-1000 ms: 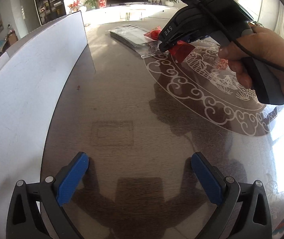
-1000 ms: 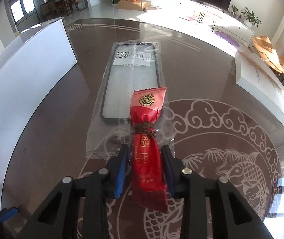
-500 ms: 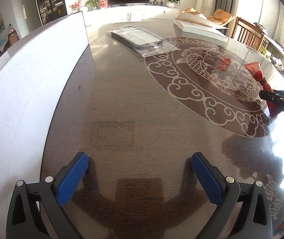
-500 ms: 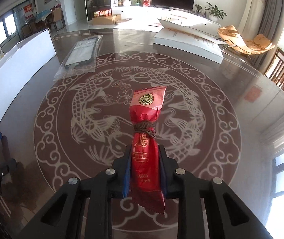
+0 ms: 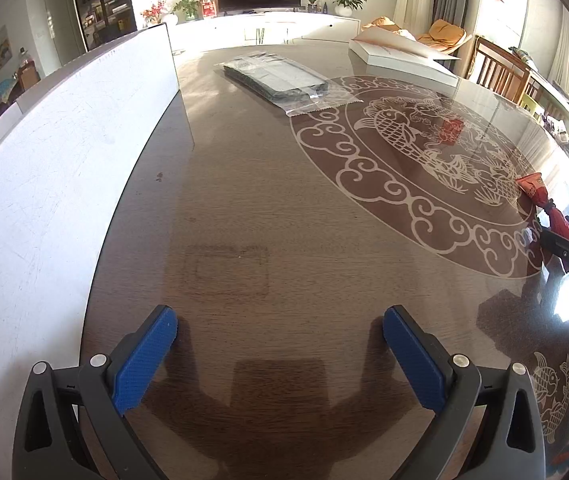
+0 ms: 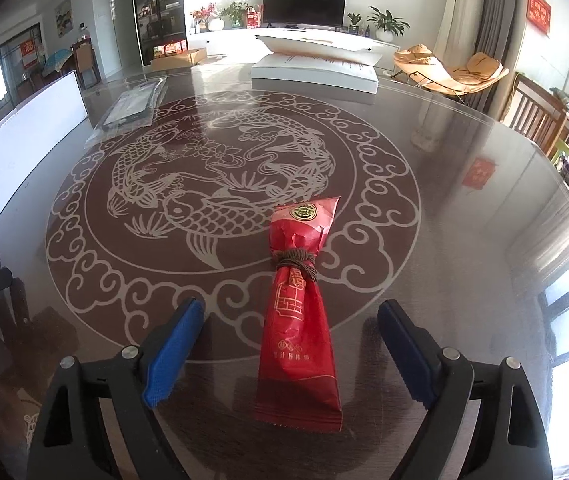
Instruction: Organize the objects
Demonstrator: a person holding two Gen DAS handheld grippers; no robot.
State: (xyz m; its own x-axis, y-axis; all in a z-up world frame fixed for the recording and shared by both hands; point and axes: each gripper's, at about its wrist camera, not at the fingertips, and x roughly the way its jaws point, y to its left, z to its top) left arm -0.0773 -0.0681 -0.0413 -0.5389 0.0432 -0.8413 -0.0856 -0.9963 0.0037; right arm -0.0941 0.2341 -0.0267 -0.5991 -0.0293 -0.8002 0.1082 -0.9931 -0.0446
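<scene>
The red snack packet [image 6: 302,312], tied round its neck with brown cord, is laid flat on the desk [image 6: 464,280] at the near rim of the carved fish medallion [image 6: 204,184], toward the desk's near edge. The right gripper [image 6: 290,344] has just been opening; its blue fingers [image 6: 172,352] are spread well apart on either side of the packet and no longer press on it, so it is judged released here as its sorted spot. The left gripper [image 5: 280,352] is held wide with nothing between its fingers. Only the left view shows the bagged phone case [image 5: 280,78] plainly, beside the white board [image 5: 64,168]; only the right view shows the packet's full length and gold seal
</scene>
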